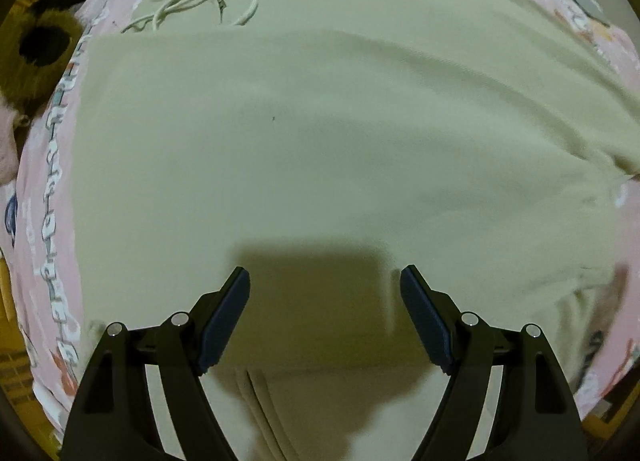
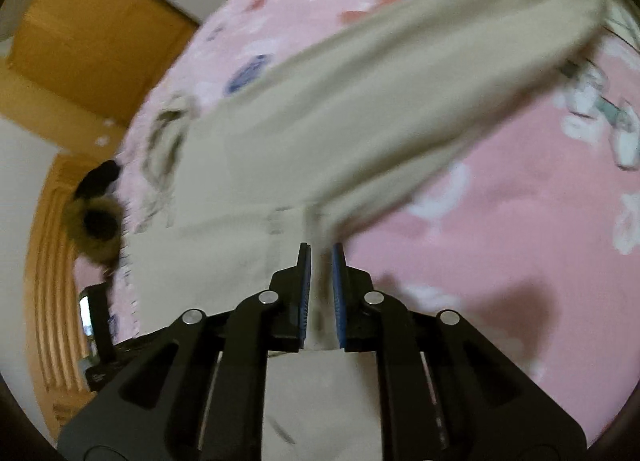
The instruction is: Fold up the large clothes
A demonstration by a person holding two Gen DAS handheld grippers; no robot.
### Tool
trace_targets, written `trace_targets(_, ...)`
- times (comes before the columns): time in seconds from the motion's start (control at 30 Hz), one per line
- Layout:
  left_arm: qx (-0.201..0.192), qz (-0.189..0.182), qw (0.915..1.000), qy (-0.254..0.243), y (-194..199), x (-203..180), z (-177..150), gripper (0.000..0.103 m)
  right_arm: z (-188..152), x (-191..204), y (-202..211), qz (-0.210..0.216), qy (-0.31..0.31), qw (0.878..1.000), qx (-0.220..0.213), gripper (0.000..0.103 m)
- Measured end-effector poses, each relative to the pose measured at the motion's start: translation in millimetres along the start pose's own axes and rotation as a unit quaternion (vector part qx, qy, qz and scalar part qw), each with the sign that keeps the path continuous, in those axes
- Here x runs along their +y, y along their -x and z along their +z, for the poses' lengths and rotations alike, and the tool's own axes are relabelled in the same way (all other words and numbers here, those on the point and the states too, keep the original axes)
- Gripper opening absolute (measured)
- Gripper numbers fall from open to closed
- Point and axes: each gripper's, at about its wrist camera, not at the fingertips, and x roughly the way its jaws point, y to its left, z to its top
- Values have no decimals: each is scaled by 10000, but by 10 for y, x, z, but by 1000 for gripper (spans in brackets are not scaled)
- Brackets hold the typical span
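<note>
**Sleeve in the right grip, left hand waiting over the body**

Between the right gripper's [image 2: 321, 261] nearly closed jaws runs a strip of pale cloth: it has hold of the hoodie [image 2: 280, 149] near the base of the sleeve [image 2: 420, 61], which stretches ahead and up to the right of the jaws across the pink bedsheet [image 2: 500, 221]. The view is blurred, so exactly which edge is pinched cannot be told.

The left gripper [image 1: 325, 281] has its jaws wide apart and holds nothing. Its shadow falls on the flat cloth just ahead of them; whether it touches the fabric I cannot tell. Farther ahead, left of centre, lie the drawstrings [image 1: 192, 1] at the neck, and far off to the left, a plush toy [image 1: 44, 41].

This looks like the sleeve-folding step. The next move likely calls for carrying the sleeve across the body without dragging the smoothed cloth.
</note>
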Motion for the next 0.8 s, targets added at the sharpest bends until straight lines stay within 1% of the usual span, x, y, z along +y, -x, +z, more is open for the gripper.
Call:
trace_targets(0.07,13,-76,10000,51,119,1,-76,75,-27,207,-143,291,166,9993,191,11)
trace_targets(0.1,16,-99,9999,60,167,6,-111,75,-56,310,-269,250,308,9986,341,10)
trace_targets(0.17,20,-140,9999,28,269,20,-192,74,-127,438,-560,-149,558,9965,604,10)
trace_targets(0.2,10,-155,9999,-3,318,32,-233,74,-178,449,-745,-424,579,9943,784,10)
trace_targets(0.23,2,-158,9999,-38,345,38,-259,74,-220,435,-853,-562,533,9933,860,10)
trace_targets(0.27,-19,-159,9998,-102,385,53,-295,74,-269,404,-986,-853,546,9903,955,6)
trace_targets(0.33,-63,-189,9996,-180,439,116,-350,74,-332,350,-1131,-1146,683,9865,949,2)
trace_targets(0.47,-130,-302,9993,-197,497,217,-390,74,-365,461,-1214,-1486,955,9801,909,2)
trace_targets(0.53,-118,-367,9991,-154,529,305,-409,74,-402,555,-1181,-1638,1088,9767,857,2)
trace_targets(0.57,-106,-395,9990,-155,553,353,-364,74,-411,597,-1114,-1606,1055,9781,805,2)
trace_targets(0.7,-192,-466,9981,-349,701,353,-381,74,-453,580,-602,-1232,586,9901,342,3)
trace_targets(0.8,-310,-515,9968,-534,916,325,-409,74,-549,653,-101,-1051,506,9931,-79,3)
